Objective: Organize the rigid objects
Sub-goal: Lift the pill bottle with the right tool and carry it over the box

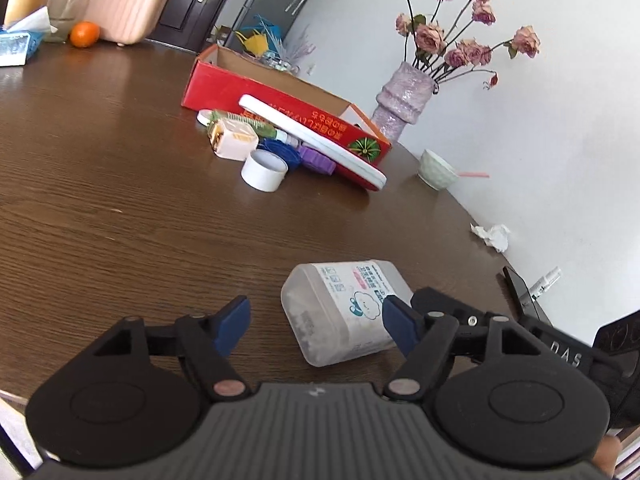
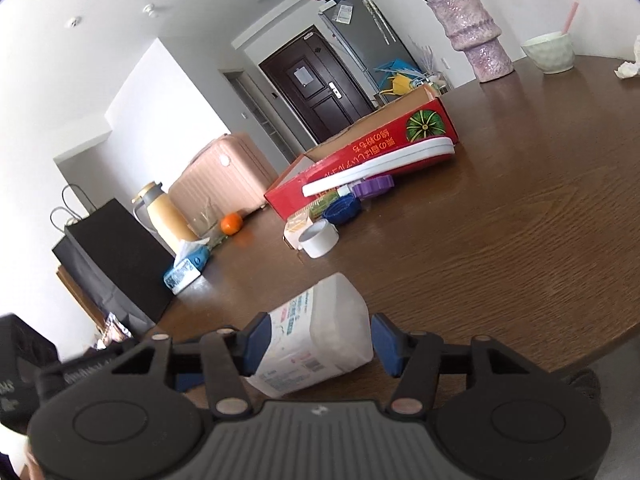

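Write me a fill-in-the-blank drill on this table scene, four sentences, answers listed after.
1. The translucent plastic container lies on its ____ on the wooden table.
2. The long white object leans against the ____ cardboard box.
3. The vase holds dried ____.
4. Beside the glass at the far edge sits an ____.

Missing words: side; red; roses; orange

Colours on the brown wood-grain surface (image 1: pixel 120 184)
The box (image 1: pixel 224 84) is red with yellow letters, the vase (image 1: pixel 402 100) is sparkly purple, the orange (image 1: pixel 85 34) is bright orange.
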Tool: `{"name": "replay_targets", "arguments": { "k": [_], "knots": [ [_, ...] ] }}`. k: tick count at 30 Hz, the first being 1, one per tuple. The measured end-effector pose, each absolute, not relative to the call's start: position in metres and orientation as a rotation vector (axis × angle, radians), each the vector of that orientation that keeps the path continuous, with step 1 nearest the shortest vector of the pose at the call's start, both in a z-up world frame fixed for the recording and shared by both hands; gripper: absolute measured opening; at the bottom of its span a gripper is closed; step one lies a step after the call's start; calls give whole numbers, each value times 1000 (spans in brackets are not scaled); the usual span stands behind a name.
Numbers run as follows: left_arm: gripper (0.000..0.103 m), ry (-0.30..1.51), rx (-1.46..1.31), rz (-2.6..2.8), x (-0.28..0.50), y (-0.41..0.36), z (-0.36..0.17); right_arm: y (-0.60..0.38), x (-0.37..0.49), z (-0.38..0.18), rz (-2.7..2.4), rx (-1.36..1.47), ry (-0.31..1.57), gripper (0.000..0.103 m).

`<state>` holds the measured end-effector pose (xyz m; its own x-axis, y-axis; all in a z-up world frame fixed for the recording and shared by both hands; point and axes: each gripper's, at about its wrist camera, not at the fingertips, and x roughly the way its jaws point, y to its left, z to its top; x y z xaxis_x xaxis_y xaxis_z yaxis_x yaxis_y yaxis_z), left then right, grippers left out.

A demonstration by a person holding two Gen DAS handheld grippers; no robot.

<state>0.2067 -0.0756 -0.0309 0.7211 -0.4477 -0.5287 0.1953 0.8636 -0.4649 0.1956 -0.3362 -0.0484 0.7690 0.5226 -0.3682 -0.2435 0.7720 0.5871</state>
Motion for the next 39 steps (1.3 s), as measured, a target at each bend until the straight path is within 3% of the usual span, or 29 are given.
{"name": "replay_targets", "arguments": {
  "k": [5,8,16,29,39],
  "knots": [
    [72,702,-425,-411,219,-72,-40,-338,213,-53,437,571,584,55],
    [52,691,-453,-480,224,-71,-45,-333,227,-60,476,603,632,43],
    [48,679,-451,-452,231,-71,-38,-323,242,-49,502,551,638,30],
    [47,503,-398,-524,240,-76,17,-324,227,11,480,462,467,30],
    [47,319,-305,-517,326,-97,81,-330,307,72,494,374,303,30]
  ]
}}
